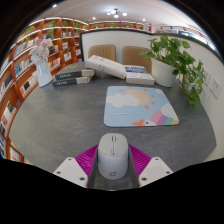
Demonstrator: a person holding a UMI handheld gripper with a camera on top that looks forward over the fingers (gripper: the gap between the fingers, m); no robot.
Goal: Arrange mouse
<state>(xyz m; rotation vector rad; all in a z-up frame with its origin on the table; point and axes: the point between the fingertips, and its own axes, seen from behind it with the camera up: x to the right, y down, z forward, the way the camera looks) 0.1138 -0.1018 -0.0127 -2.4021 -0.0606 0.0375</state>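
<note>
Mouse [113, 156]: white, on grey table [60, 125], between the 2 fingers of the gripper [113, 166]; whether the pads grip it I cannot tell. Mat [141, 105] (pastel print) beyond. Books [72, 77] and plant [181, 57] further back.

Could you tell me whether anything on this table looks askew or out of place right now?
Mostly tidy. The mouse sits between the fingers of the hand-held gripper, short of the mouse pad rather than on it. The mouse pad lies slightly turned against the table's edge. Beyond it, books lie flat on the table, loosely stacked. Nothing looks spilled or damaged.
</note>
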